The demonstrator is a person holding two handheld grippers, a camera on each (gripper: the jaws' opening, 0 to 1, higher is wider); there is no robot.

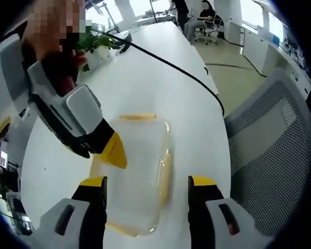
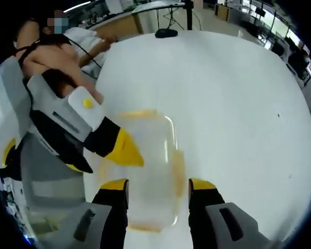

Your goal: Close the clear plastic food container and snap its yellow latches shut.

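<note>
The clear plastic container (image 1: 140, 155) lies flat on the white table (image 1: 160, 78), with yellow latches along its far end (image 1: 137, 117) and right side (image 1: 166, 171). Whether the latches are snapped down I cannot tell. My left gripper (image 1: 147, 184) is open, its jaws straddling the container's near part. The right gripper (image 1: 113, 151) comes in from the upper left, its yellow tip at the container's left edge. In the right gripper view the container (image 2: 150, 166) lies between my open right gripper's (image 2: 158, 185) jaws, and the left gripper (image 2: 127, 150) reaches it from the left.
A grey mesh office chair (image 1: 272, 140) stands at the table's right edge. A black cable (image 1: 171, 65) runs across the table towards a potted plant (image 1: 96, 44). A person's hand (image 2: 57, 57) holds the other gripper. A black object (image 2: 166, 32) sits at the far edge.
</note>
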